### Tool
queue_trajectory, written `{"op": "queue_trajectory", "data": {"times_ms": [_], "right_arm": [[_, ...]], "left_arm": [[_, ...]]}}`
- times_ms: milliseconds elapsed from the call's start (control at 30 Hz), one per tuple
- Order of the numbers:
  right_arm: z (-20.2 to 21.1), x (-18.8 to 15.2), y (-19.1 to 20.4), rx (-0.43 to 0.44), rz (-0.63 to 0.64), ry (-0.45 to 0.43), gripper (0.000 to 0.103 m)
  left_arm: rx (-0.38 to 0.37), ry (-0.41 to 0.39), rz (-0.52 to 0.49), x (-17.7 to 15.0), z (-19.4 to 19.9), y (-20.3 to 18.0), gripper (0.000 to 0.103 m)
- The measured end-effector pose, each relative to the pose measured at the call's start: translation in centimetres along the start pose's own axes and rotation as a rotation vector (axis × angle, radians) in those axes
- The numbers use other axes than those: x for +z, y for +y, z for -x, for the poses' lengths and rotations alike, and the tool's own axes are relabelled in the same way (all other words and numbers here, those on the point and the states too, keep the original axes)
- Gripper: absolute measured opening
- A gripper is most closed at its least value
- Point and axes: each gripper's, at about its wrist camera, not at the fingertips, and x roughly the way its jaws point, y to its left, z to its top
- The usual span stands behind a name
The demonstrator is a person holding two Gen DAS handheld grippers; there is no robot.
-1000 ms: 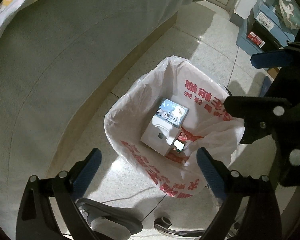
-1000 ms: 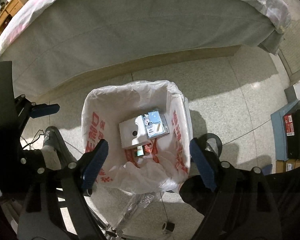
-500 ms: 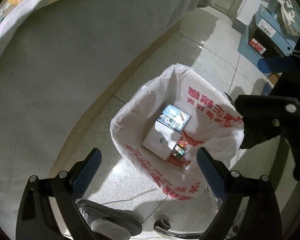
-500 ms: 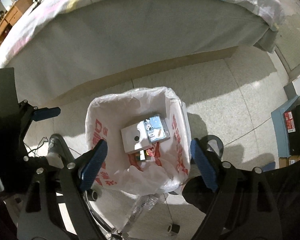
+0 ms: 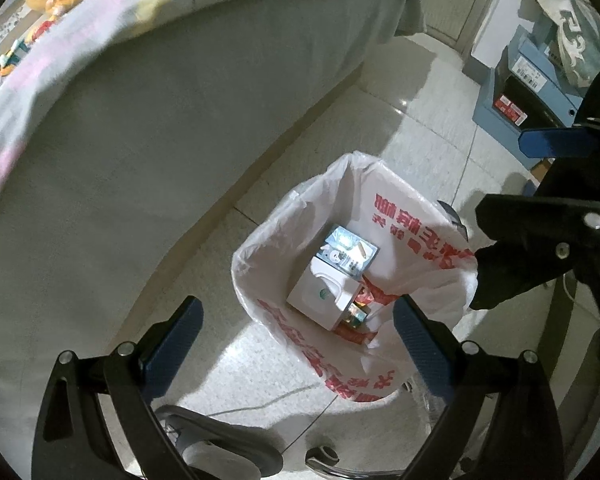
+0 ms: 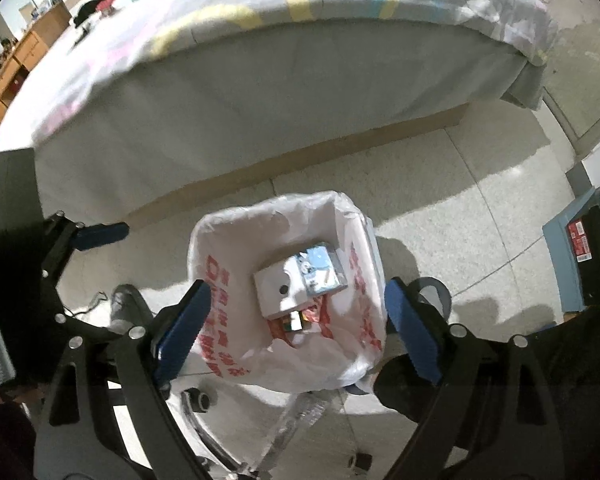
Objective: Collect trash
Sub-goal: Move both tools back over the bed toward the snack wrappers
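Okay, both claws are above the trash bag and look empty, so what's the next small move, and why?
Probably swing one claw off to look for the next piece of trash. The left claw and right claw are both open with nothing between their pads; the right claw's jaws have just been opening. The white box and blue carton already lie inside the trash bag, so nothing needs doing there.

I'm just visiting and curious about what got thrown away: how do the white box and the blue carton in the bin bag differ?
The white box is plain white with a dark round spot on top; the blue carton is printed with a cartoon figure. The white box looks bulkier, the blue carton flatter and smaller. The blue carton leans partly on the white box, which sits lower. Both lie inside the white bag with red lettering.
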Motion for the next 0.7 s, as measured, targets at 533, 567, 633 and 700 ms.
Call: {"op": "queue_trajectory", "data": {"times_ms": [533, 567, 633, 700], "right_arm": [[8.9, 3.6, 3.5, -0.007, 0.066, -0.215, 0.086], [9.3, 4.0, 3.7, -0.006, 0.071, -0.226, 0.086], [10.5, 5.1, 4.5, -0.001, 0.088, -0.255, 0.086], [11.4, 5.8, 5.3, 0.005, 0.099, -0.276, 0.086]], "left_arm": [[0.107, -0.273, 0.299, 1.4, 9.4, 8.4, 0.093], [0.114, -0.29, 0.317, 1.4, 10.0, 9.0, 0.093], [0.131, -0.344, 0.367, 1.5, 11.9, 10.7, 0.093], [0.144, -0.38, 0.409, 1.4, 13.3, 12.1, 0.093]]}}
